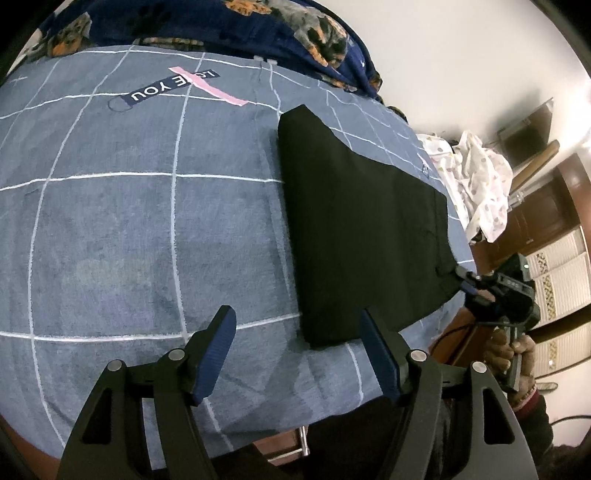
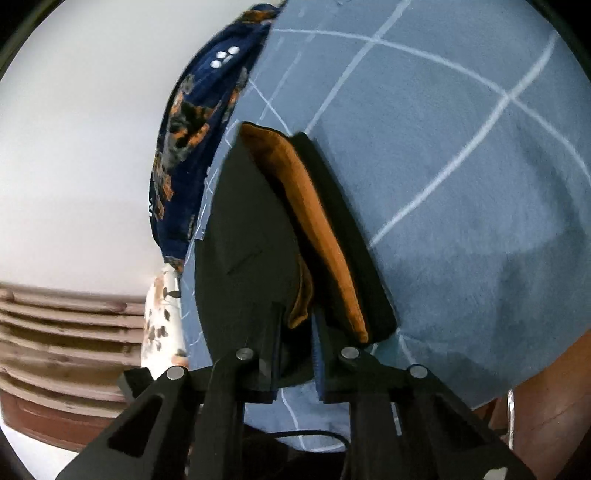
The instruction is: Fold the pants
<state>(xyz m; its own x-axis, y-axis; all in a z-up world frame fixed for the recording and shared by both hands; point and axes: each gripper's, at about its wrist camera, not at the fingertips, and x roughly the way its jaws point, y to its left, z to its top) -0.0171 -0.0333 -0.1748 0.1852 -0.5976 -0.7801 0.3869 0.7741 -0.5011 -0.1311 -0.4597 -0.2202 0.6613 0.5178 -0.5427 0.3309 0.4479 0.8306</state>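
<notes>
Black pants (image 1: 362,221) lie folded into a long panel on a blue checked bedsheet (image 1: 129,221), toward its right side. My left gripper (image 1: 295,312) hovers open over the panel's near corner, its blue pads wide apart and holding nothing. In the left wrist view my right gripper (image 1: 467,278) meets the pants' right edge, a hand (image 1: 509,347) around its handle. In the right wrist view the right gripper (image 2: 295,314) is shut on the pants (image 2: 251,229), pinching the near edge of the top layer. That layer stands slightly raised, showing orange lining (image 2: 317,221) inside.
A dark blue patterned blanket (image 1: 314,29) is bunched at the bed's far side. A lettered strap with a ring and a pink strip (image 1: 170,86) lies on the sheet. White spotted cloth (image 1: 476,184) hangs off the right edge, near wooden furniture (image 1: 546,206).
</notes>
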